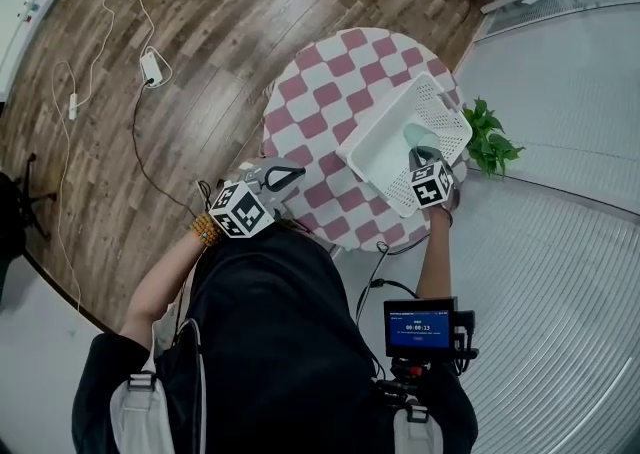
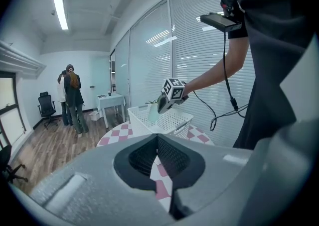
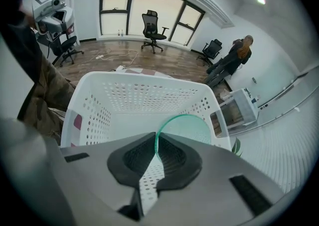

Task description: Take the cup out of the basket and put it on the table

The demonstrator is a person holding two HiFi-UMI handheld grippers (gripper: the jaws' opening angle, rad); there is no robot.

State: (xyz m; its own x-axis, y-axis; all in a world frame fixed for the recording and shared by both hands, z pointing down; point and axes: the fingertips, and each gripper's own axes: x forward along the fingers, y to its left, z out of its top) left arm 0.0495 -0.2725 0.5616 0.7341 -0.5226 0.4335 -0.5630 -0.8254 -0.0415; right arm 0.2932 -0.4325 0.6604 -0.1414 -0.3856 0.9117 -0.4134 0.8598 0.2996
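— Green see-through cup (image 3: 187, 128): where is it now?

— Inside the white basket (image 3: 139, 83), against its right wall. The right gripper (image 3: 155, 143) pinches one side of the cup's rim, with the thin wall caught between the pads. I can't tell whether the cup's base is off the basket floor.

— And the left gripper (image 2: 157, 143)?

— Its jaws are pressed together with nothing in them. It's held off the near edge of the checked worktop (image 1: 320, 102), well apart from the basket.

— Risks from here?

— Three, as I judge them:
1. The grip is on a smooth, thin rim, on one side only. The cup could swing or slide out during the lift.
2. The cup is close to the perforated wall. If it drifts sideways on the way up, it could snag there.
3. The basket looks light, sits at the worktop's far right edge, and nothing steadies it. A snag could drag or tip it towards the plant (image 1: 490, 137).

— Mitigation?

— Lift straight up and clear the wall before moving sideways.
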